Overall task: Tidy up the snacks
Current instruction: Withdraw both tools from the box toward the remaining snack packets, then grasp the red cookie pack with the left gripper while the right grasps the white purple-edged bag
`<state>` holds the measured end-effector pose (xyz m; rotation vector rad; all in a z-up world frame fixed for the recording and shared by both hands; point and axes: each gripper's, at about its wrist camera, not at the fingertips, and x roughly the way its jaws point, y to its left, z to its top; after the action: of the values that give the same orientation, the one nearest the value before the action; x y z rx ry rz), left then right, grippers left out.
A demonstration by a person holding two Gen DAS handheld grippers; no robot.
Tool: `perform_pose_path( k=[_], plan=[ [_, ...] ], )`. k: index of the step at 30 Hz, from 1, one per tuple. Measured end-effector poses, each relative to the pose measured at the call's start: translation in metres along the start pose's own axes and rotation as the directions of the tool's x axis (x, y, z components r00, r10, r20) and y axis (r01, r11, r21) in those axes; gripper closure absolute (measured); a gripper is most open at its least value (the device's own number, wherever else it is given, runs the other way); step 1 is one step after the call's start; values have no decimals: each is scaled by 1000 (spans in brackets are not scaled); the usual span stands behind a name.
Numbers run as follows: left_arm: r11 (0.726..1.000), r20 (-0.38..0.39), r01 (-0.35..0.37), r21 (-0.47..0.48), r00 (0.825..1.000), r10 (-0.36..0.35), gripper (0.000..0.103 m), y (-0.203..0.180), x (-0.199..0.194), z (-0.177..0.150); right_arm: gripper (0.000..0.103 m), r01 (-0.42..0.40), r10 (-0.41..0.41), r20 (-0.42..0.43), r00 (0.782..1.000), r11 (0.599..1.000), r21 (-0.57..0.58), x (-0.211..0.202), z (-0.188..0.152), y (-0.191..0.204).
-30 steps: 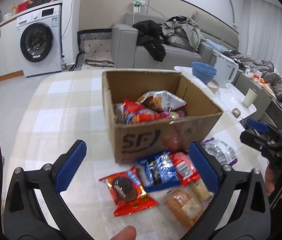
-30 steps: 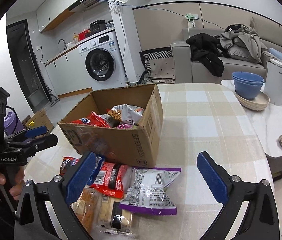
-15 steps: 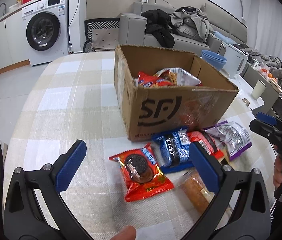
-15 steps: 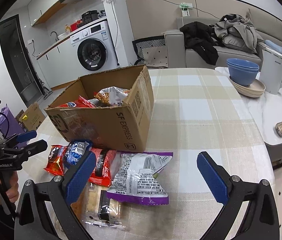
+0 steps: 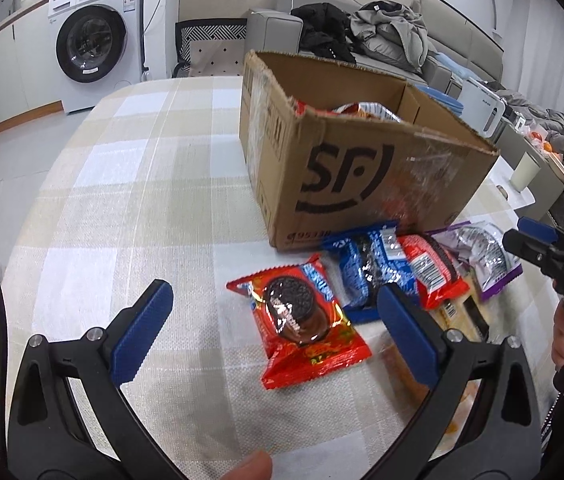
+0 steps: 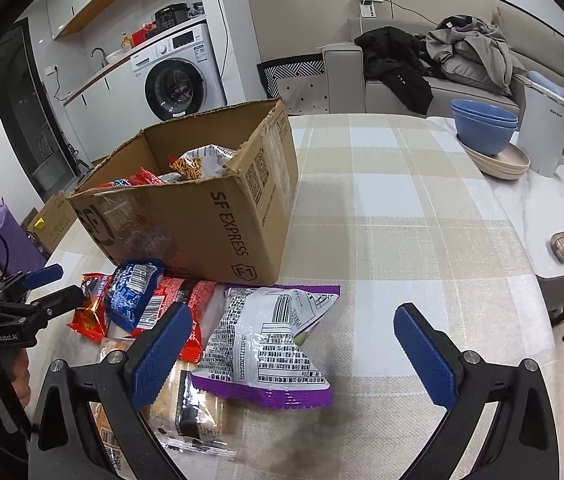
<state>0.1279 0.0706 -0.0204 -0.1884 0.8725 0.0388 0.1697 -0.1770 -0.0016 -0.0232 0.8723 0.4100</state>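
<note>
Here, a checked tablecloth [image 5: 129, 184] in a living room, washing machine [image 5: 93, 32] upper left.
Centre, the cardboard box [image 5: 362, 184] reads "SF EXPRESS"; left gripper [image 5: 273, 316] and right gripper [image 6: 288, 344] both gape, empty.

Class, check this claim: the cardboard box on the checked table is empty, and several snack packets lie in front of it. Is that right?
Not quite. The cardboard box already holds snack packets, as the right wrist view shows. The other packets do lie on the table in front.

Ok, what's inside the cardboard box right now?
The cardboard box already holds snacks: a silver bag of sticks and red packets show above the rim. Whatever lies beneath them, and the box floor, is hidden by its walls.
</note>
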Motion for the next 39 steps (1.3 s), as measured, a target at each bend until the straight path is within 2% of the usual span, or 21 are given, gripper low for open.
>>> perform_pose_path(
  k=[8, 17, 36, 39],
  plan=[
    [1000, -30, -7, -7, 1000, 7, 1, 2, 16, -2, 0, 3, -3, -24, 1000, 1000, -8, 11, -3, 2],
    [999, -91, -46, 13, 995, 47, 1, 1, 40, -3, 0, 32, -33, -61, 998, 999, -22, 26, -6, 2],
    [999, -127, -43, 15, 991, 44, 1, 9, 65, 3, 1, 46, -50, -106, 993, 998, -44, 37, -13, 0],
    [999, -131, -41, 5, 991, 41, 1, 11, 67, 4, 5, 38, -43, -108, 993, 998, -40, 38, -13, 0]
  ],
)
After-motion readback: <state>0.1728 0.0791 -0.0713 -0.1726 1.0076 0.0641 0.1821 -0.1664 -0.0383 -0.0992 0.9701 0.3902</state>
